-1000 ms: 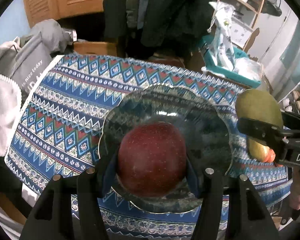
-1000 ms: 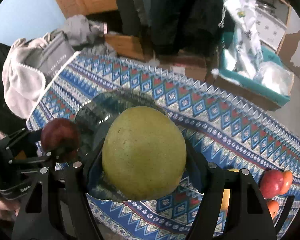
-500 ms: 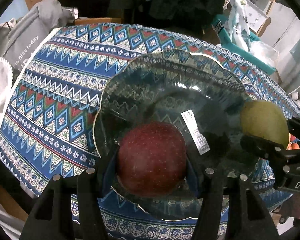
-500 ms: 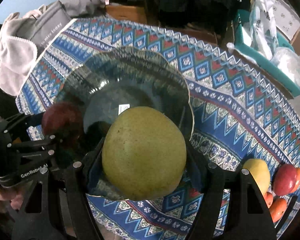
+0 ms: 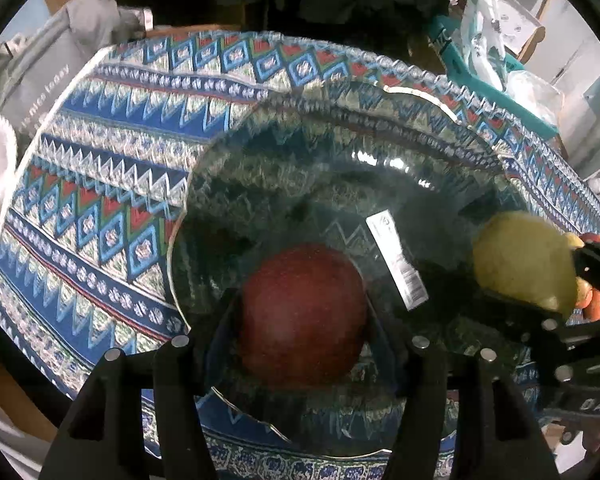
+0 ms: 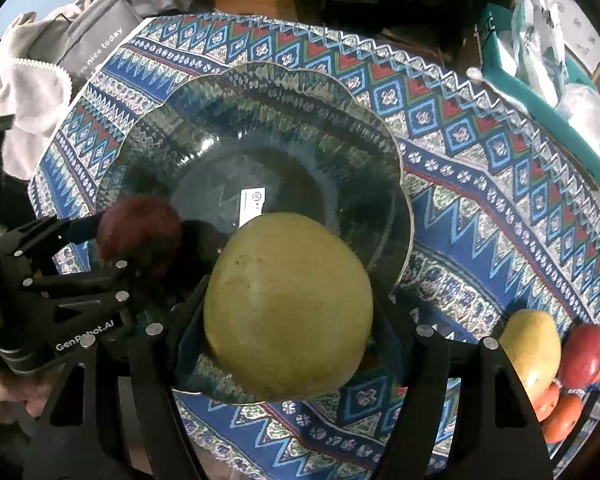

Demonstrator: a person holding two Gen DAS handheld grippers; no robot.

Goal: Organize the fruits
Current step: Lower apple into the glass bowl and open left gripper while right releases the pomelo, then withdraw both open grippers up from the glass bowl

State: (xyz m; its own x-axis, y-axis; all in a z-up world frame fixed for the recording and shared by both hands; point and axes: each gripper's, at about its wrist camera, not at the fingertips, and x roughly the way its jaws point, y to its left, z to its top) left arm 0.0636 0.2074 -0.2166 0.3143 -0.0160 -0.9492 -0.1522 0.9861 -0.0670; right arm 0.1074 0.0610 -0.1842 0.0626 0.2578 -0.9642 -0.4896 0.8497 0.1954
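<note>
My left gripper (image 5: 302, 316) is shut on a dark red apple (image 5: 302, 314) and holds it over the near part of a wide glass bowl (image 5: 340, 168). My right gripper (image 6: 288, 308) is shut on a large yellow-green round fruit (image 6: 288, 304) above the bowl's near right rim (image 6: 400, 168). The bowl holds only a white label (image 6: 252, 202) on its bottom. The red apple (image 6: 140, 230) and left gripper show at the left of the right wrist view; the green fruit (image 5: 524, 258) shows at the right of the left wrist view.
The bowl stands on a blue patterned tablecloth (image 6: 480, 184). A yellow pear (image 6: 534, 346), a red apple (image 6: 584, 354) and orange fruits (image 6: 562, 416) lie at the cloth's right end. Grey clothes and a bag (image 6: 80, 44) lie at the left; a teal tray (image 6: 540, 100) sits behind.
Both grippers have moved forward and down over the bowl with their fruits. The bowl now fills more of both views.
</note>
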